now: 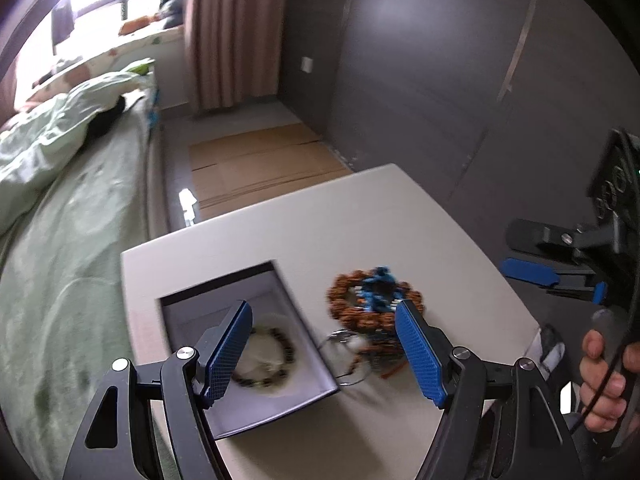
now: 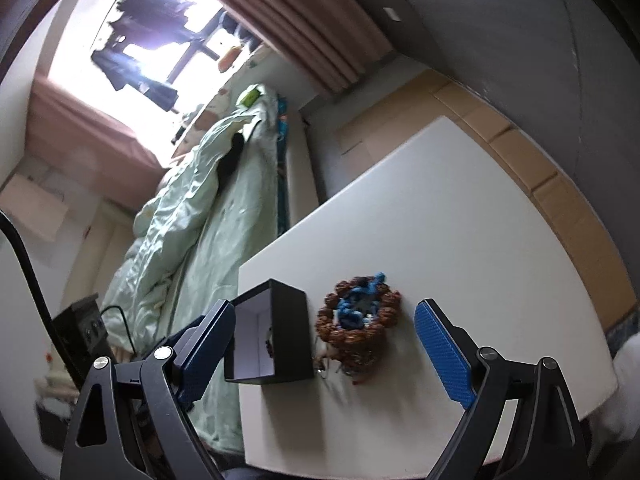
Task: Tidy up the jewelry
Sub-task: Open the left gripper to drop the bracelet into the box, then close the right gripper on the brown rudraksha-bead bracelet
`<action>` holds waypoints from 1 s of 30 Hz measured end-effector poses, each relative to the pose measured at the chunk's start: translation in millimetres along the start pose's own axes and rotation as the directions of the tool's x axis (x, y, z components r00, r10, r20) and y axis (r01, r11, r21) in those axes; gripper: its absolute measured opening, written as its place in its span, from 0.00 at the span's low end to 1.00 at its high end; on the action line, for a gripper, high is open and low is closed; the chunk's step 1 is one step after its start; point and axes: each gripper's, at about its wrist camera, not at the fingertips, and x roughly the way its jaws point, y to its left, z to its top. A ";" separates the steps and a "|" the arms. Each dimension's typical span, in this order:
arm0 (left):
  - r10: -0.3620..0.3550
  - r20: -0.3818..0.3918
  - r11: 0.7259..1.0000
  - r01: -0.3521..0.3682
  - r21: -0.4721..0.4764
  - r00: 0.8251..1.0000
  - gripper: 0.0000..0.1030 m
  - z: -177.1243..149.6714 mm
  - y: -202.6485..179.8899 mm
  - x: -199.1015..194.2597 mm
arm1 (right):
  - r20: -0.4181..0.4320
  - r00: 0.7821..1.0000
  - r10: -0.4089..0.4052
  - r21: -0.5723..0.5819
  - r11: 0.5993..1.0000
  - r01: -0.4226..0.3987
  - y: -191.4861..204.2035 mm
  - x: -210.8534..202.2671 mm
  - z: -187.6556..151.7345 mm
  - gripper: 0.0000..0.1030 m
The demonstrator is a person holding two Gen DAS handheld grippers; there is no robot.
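The left hand-held gripper [image 1: 324,350] stands wide, nothing pressed between its blue pads; no earlier view confirms any motion. Between its fingers, toward 10 o'clock, lies the open jewelry box [image 1: 256,344], dark-walled with a pale lining, resting on the white tabletop [image 1: 400,216]. A beaded bracelet [image 1: 266,364] lies coiled inside the box. Just beside the box, toward 3 o'clock, sits the jewelry pile [image 1: 374,300]: a ring of orange-brown beads around a blue piece, with thin wire rings at its near edge. At 3 o'clock a hand [image 1: 604,384] grips the handle of the right hand-held gripper [image 2: 324,354], which also stands wide and empty, facing the box and pile. Beyond the tabletop, at 9 o'clock, stands a bed [image 1: 68,264] with green bedding; at 12 o'clock hangs a pink curtain [image 1: 236,32].
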 end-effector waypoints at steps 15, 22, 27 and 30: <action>-0.039 -0.053 0.999 0.040 0.021 0.998 0.54 -4.0 -25.5 38.7 | -0.130 0.981 0.144 0.311 0.945 -0.098 -63.5 42.2 -13.7 0.65; -0.043 -0.066 0.999 0.042 -0.019 0.997 0.38 -8.9 -18.8 45.0 | -0.171 0.968 0.182 0.407 0.908 -0.099 -82.4 70.6 -15.6 0.58; -0.034 -0.052 0.998 0.032 -0.051 0.998 0.37 -8.6 -14.2 43.4 | -0.201 0.958 0.205 0.412 0.905 -0.107 -75.4 90.5 -15.4 0.56; -0.033 -0.046 0.997 0.030 -0.069 0.998 0.36 -7.4 -11.3 43.6 | -0.229 0.954 0.192 0.396 0.914 -0.089 -68.7 100.1 -16.1 0.56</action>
